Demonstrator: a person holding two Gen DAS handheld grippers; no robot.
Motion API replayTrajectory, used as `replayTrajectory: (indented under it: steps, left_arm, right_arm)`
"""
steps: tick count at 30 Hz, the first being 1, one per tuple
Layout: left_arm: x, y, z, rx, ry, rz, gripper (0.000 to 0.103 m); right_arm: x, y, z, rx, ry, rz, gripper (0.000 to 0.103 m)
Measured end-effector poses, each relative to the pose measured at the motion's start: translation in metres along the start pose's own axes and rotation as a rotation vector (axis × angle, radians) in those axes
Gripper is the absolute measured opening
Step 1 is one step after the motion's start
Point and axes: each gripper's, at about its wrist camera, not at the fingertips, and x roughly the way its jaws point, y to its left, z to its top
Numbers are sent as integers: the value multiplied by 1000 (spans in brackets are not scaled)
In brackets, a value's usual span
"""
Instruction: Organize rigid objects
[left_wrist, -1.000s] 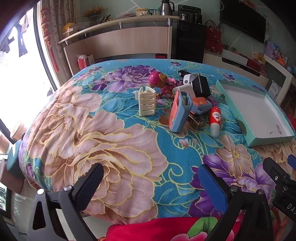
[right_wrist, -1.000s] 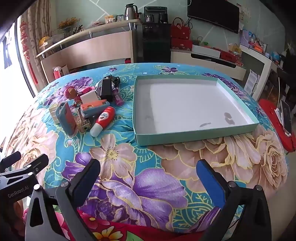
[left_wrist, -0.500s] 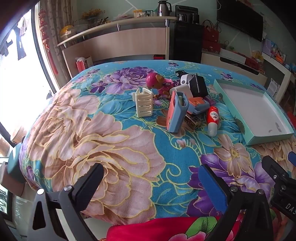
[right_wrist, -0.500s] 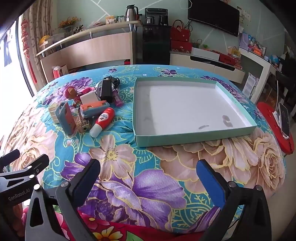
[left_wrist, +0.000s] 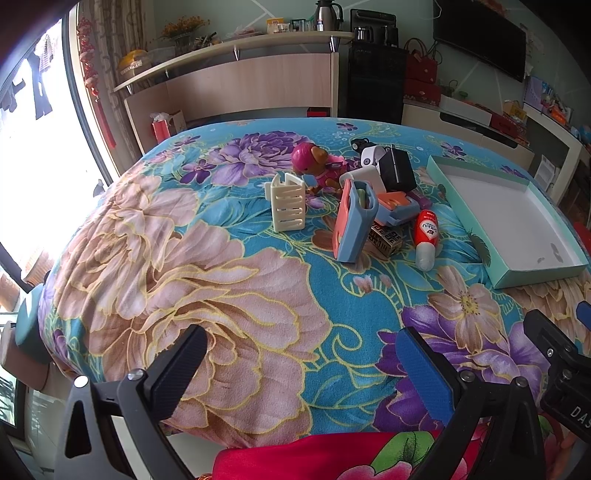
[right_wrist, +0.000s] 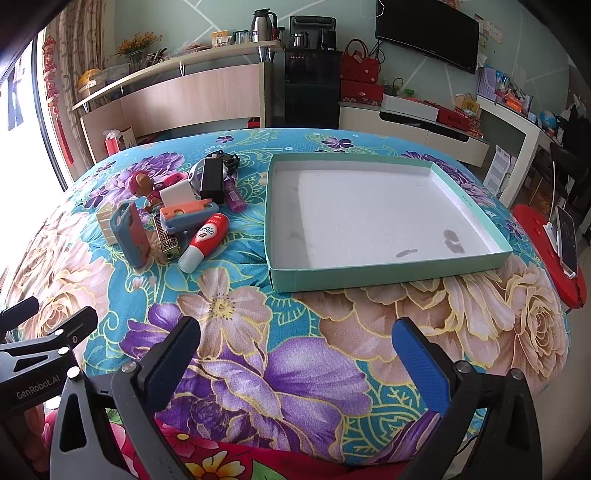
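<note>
Both grippers wide and empty; red-and-white tube (left_wrist: 427, 233) far-right of left gripper (left_wrist: 301, 360), far-left of right gripper (right_wrist: 295, 349), long axis near-to-far, left of teal tray (right_wrist: 388, 278).

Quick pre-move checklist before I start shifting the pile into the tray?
1. Left gripper open and holding nothing: ok.
2. Right gripper open and holding nothing: ok.
3. Teal tray free of objects, only a few marks on its floor: ok.
4. Red-and-white tube lying at the near edge of the pile, its top uncovered: ok.
5. Blue-and-pink case stable: not ok, it stands tilted against its neighbours.
6. Items behind the black box: cannot tell.
</note>
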Motion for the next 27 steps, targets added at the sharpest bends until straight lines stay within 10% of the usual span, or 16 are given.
replayTrajectory:
  steps: [27]
  left_arm:
    - [4,-2,0,8,9,2,103]
  right_arm:
    - [2,2,0,-5,7,-7,103]
